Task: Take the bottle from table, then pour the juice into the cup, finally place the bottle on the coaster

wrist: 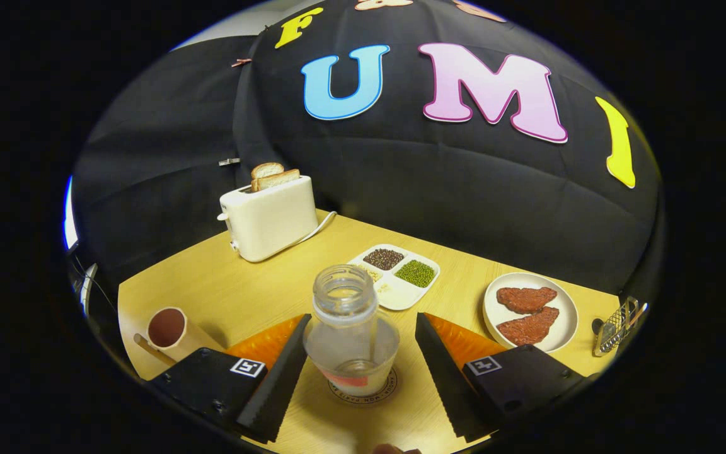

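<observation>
wooden table [237, 290] ahead of me. the bottle [351, 340] stands upright on the coaster [388, 392], looking empty, so i judge placing is done. my fingers [361, 372] are apart, flanking it without touching. cup [171, 331] at nine o'clock. next, i back straight out.

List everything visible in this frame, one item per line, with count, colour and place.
bottle: 1, clear, uncapped, upright on the coaster between the fingers
coaster: 1, pale with dark rim, under the bottle
cup: 1, tan with dark inside, beside the left finger
toaster: 1, cream, far side of the table, 2 bread slices in it
divided tray: 1, white, beyond the bottle, holds grains
plate: 1, white, beyond the right finger, 2 reddish patties
wire tool: 1, metal, beside the plate
table: 1, light wood
gripper: 1, fingers apart either side of the bottle, not touching
</observation>
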{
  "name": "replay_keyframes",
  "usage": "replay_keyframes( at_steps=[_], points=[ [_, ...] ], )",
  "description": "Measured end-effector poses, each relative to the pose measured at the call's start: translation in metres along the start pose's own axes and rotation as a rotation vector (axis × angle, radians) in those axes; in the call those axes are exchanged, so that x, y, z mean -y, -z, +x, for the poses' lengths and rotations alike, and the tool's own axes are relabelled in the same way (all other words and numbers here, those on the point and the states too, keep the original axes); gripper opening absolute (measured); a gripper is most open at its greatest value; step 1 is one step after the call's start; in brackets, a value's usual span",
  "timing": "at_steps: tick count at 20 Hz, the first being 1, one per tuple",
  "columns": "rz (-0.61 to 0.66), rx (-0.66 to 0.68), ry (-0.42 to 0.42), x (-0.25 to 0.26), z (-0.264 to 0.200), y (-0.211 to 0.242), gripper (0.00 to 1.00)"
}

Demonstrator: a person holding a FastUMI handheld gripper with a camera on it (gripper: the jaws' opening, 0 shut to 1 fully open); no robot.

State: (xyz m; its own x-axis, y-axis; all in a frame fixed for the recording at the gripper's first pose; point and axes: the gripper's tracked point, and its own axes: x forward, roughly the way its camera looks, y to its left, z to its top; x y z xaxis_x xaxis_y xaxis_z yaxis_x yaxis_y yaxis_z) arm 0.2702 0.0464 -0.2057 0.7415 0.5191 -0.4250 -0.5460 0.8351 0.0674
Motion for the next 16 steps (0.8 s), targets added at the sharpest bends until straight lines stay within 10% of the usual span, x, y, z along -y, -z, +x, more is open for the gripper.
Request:
replay_keyframes(
  at_steps=[16],
  points=[
    [-0.052, 0.189, 0.116, -0.009, -0.140, -0.070, 0.98]
  ],
)
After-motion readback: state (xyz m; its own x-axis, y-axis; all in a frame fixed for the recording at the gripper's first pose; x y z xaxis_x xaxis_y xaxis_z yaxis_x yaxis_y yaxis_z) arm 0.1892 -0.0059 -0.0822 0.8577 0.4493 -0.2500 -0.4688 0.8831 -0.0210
